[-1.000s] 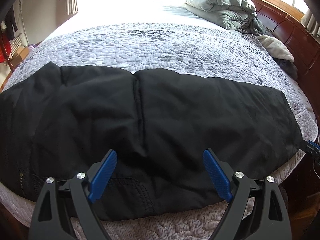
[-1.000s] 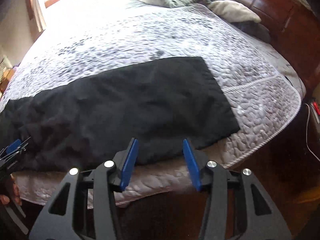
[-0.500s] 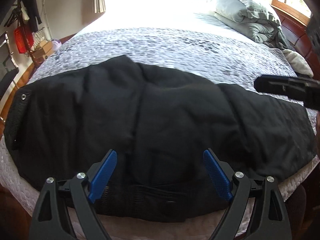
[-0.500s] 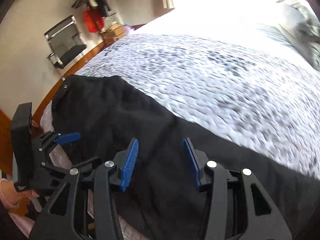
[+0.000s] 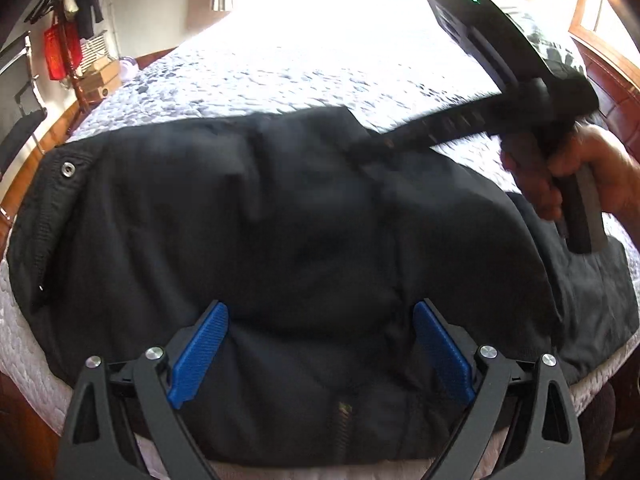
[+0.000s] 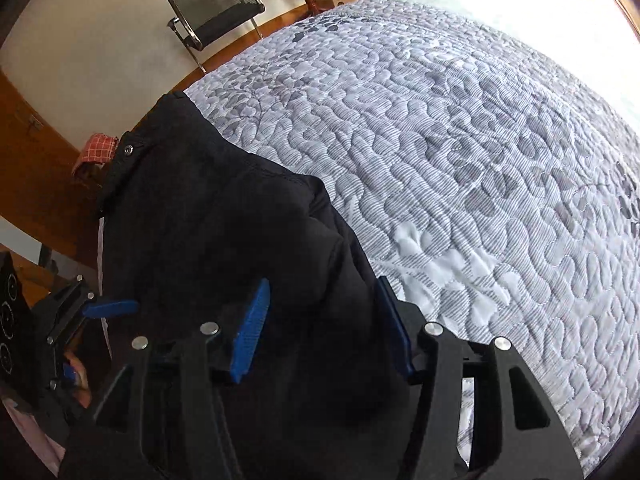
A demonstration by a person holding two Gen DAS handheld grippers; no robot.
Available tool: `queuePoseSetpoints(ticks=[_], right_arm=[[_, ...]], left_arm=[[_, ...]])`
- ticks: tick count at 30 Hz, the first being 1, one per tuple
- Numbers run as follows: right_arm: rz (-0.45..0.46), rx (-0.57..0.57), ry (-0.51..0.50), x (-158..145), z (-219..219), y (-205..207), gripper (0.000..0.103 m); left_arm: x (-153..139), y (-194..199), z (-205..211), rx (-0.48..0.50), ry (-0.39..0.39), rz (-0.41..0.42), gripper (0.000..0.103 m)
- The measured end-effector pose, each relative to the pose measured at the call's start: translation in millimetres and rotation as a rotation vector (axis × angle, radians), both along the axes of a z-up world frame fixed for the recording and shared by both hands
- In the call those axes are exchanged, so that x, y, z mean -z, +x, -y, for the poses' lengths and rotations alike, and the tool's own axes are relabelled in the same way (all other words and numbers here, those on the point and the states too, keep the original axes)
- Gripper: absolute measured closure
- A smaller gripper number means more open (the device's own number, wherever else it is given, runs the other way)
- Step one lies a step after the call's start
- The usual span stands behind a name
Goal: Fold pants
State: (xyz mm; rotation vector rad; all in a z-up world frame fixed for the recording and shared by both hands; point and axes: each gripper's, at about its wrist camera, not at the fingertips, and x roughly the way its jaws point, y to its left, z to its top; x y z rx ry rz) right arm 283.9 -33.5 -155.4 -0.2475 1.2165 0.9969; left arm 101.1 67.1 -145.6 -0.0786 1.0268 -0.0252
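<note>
A bed with a grey-patterned quilt (image 6: 460, 152) carries black pants (image 5: 300, 220) spread across its near edge, waistband snap at the left. The left gripper (image 5: 320, 354) hovers over them, jaws wide and just opening further, nothing pinched. The right gripper (image 6: 324, 328), jaws half apart and just widening, straddles the pants' fabric without pressing it.

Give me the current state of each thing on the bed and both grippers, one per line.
pants: spread across the near edge of the bed, rumpled, waist snap undone.
left gripper: jaws wide, just opened further, nothing between the pads, above the zipper end.
right gripper: jaws apart, just opening, over the pants' far edge, gripping nothing.
quilt: lying flat on the bed.
duvet: bunched at the far corner.
</note>
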Motion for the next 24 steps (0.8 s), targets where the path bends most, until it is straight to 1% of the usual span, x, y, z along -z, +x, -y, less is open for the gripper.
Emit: queuePoseSetpoints(ticks=[2,4,6,7,8,9,10,11,12,13,16,18,19,21,22,23,24], right_arm=[[0.001,0.006,0.004,1.1,0.5,-0.2,0.05],[0.012,0.005,0.003,3.0,1.1,-3.0,0.05],[0.02,0.003,-0.003,5.8,-0.8,-4.2,0.05],[0.024,0.003,-0.003,6.9,-1.6,-4.6,0.052],[0.026,0.006,0.0,7.1,-2.1,-4.7,0.058],[0.035,0.009,0.003,8.0,-2.8,-4.9,0.062],[0.057,0.006,-0.001,7.8,-3.1,-6.7,0.073],[0.088,-0.002,-0.006,6.1,-3.4,-9.0,0.086],[0.096,-0.008,0.006,3.6,-1.8,-10.8,0.093],[0.1,-0.004,0.018,0.4,0.7,-11.7,0.097],[0.133,0.019,0.059,-13.6,9.0,-11.7,0.099],[0.12,0.06,0.091,-14.8,12.5,-6.1,0.099],[0.113,0.064,0.063,-7.4,9.7,-4.6,0.099],[0.137,0.056,-0.013,6.7,-1.6,-7.8,0.097],[0.14,0.063,-0.027,9.4,-4.5,-9.2,0.094],[0.138,0.066,-0.031,9.4,-5.5,-10.7,0.089],[0.139,0.077,-0.029,6.0,-4.3,-12.1,0.088]], left_arm=[[-4.3,11.4,-11.7,-0.064,0.033,0.015,0.01],[-6.6,23.7,-25.3,-0.132,0.043,0.02,0.01],[-4.4,37.4,-36.8,-0.174,0.027,0.01,0.01],[-3.5,42.4,-40.9,-0.196,0.017,0.009,0.01],[-3.5,45.6,-43.2,-0.213,0.013,0.012,0.011],[-4.0,48.4,-44.2,-0.225,0.014,0.016,0.011],[-4.4,50.2,-44.0,-0.234,0.017,0.018,0.011],[-3.9,51.3,-45.0,-0.236,0.019,0.017,0.011],[-2.7,53.2,-45.3,-0.234,0.027,0.014,0.011],[-2.1,53.1,-43.7,-0.229,0.037,0.013,0.011],[-0.1,50.5,-45.5,-0.221,0.062,0.019,0.011],[2.4,48.8,-47.0,-0.231,0.077,0.029,0.011],[4.5,48.0,-46.3,-0.232,0.081,0.031,0.01],[7.1,50.2,-44.3,-0.218,0.104,0.026,0.01],[8.4,52.3,-42.8,-0.211,0.12,0.025,0.01],[10.1,52.3,-43.5,-0.205,0.129,0.024,0.009],[10.3,51.2,-43.6,-0.201,0.13,0.022,0.009]])
